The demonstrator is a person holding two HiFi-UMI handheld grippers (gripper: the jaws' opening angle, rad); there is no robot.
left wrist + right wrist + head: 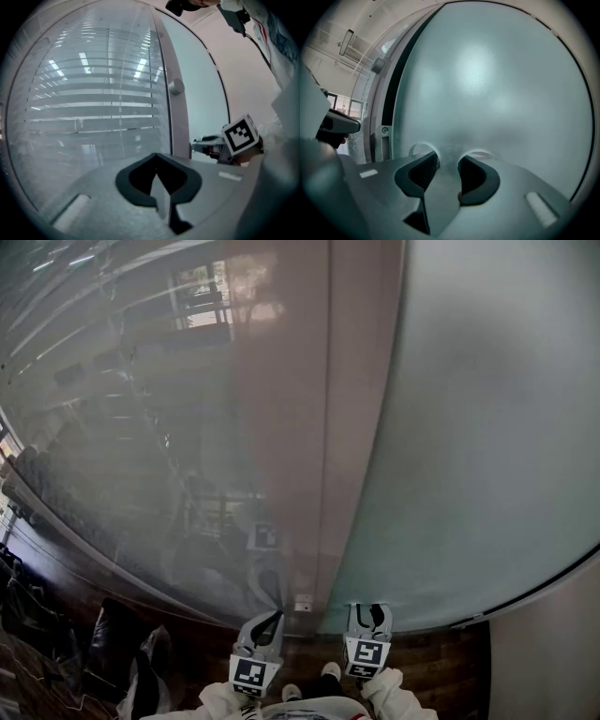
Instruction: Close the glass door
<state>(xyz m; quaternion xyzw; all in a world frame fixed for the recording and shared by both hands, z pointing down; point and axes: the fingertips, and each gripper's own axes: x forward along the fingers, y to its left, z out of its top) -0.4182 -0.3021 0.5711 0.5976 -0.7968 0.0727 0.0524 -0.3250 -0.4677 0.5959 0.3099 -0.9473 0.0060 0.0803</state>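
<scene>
Frosted glass door, pale blue-green and without a visible handle, fills the right half of the head view. It takes up almost all of the right gripper view. Its left edge stands beside a beige upright door frame, and in the right gripper view a dark strip runs between the two.

The right gripper points at the door's lower part, near that edge. Its jaws stand apart with nothing between them. Their tips are right at the frosted surface, and pale reflections of them show in it. They look to be touching the glass, though contact cannot be made sure of.

The left gripper has its jaws closed together, tips meeting, with nothing held. It points at a clear glass panel on the other side of the frame, through which white horizontal blinds show. A small round grey knob sits on the frame above it.

In the head view the left gripper and the right gripper are near each other, one on each side of the frame's foot. White sleeves lead to them over a dark wooden floor. A black bulky shape, too dim to identify, lies at lower left.
</scene>
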